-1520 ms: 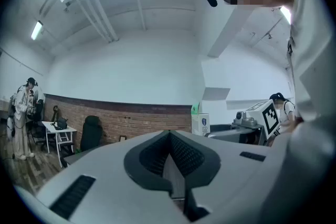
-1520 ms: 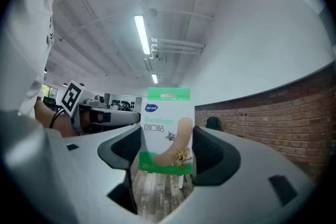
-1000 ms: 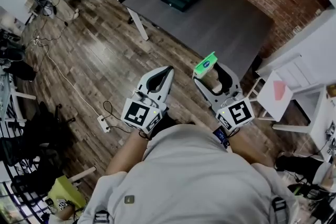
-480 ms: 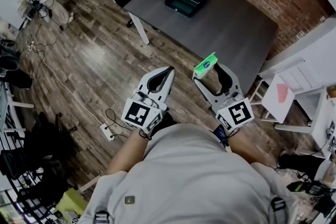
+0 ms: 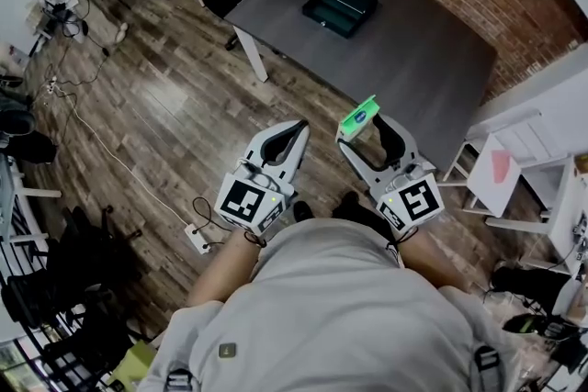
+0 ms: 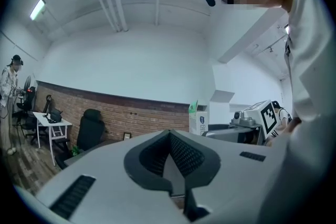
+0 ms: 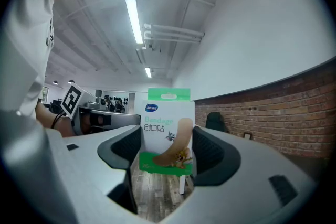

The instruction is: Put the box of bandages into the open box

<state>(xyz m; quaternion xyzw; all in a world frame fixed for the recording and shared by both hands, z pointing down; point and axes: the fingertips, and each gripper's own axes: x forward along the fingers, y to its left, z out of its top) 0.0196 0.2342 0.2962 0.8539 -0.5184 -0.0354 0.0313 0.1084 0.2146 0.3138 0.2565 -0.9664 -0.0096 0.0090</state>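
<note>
Upright, box of bandages clamped in right hand-held gripper, left hand-held gripper closed, empty

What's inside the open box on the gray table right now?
The open box on the table shows only a dark interior; too small to rule out contents. The box of bandages is outside it, clamped in the right gripper's jaws.

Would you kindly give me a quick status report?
Right gripper shut on bandage box. Left gripper shut, empty. Open box on table ahead, nothing blocking.
</note>
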